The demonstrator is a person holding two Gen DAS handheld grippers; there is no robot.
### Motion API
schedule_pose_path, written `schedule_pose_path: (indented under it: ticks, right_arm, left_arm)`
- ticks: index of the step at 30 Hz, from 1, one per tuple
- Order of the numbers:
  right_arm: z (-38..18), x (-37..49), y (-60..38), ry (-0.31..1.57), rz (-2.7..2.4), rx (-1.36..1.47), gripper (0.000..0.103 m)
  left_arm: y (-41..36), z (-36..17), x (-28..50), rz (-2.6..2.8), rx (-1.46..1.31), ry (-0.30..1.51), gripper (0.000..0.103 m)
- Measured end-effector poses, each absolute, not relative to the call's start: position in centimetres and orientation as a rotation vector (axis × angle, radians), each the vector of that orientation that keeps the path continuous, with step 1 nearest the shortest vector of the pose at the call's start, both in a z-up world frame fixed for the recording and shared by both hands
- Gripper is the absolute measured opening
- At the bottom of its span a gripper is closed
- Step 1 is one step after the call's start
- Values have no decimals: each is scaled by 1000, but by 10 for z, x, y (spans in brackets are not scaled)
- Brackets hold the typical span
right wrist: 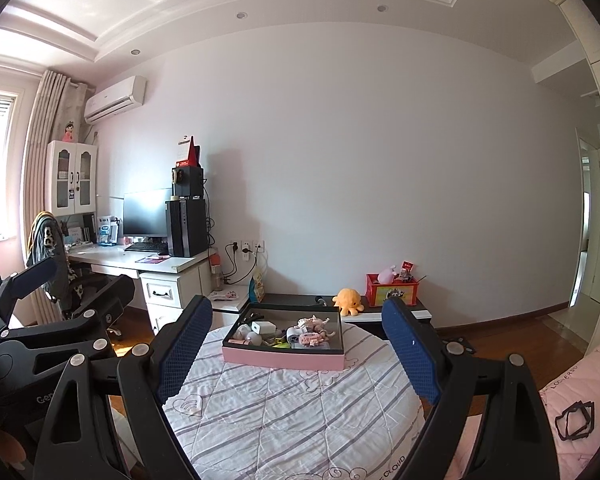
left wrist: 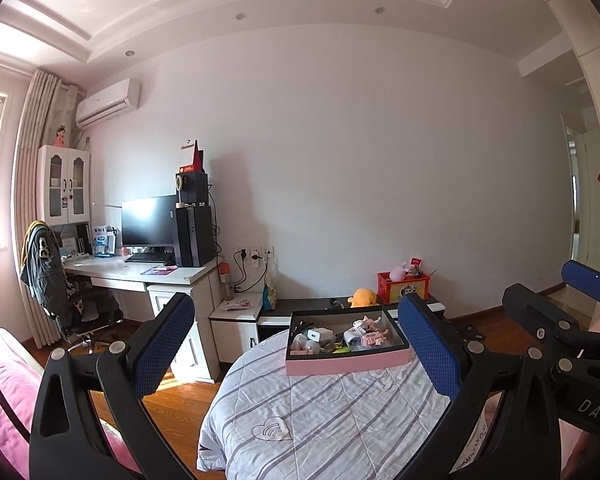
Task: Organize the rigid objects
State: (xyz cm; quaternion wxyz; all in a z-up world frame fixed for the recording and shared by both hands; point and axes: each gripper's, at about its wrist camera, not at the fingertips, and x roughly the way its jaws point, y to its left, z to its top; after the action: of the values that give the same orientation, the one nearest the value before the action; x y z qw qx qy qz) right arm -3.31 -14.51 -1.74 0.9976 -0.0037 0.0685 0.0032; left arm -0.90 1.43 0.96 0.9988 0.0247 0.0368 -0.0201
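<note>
Both tools, left tool (left wrist: 296,348) and right tool (right wrist: 296,350), hung released and empty, aimed at the pink box (right wrist: 284,358) on the bed's (right wrist: 292,412) far end, its clutter kept together for sorting.

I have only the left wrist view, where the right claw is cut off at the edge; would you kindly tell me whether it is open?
Observer: Yes, the right claw is wide open, with nothing between its pads.
Operator: Thank you. Is anything lying to its right, beyond my frame?
Observer: A black, frame-like thing lies on a pink cloth there; I cannot tell what it is.
</note>
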Motion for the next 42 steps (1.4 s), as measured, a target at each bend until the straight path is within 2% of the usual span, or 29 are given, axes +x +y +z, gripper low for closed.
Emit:
schedule_pose_path:
  ticks: [42]
  right_arm:
    - [-17,-34,-143,142,3,-7,88]
  left_arm:
    - [14,8,-10,-34,47,72,103]
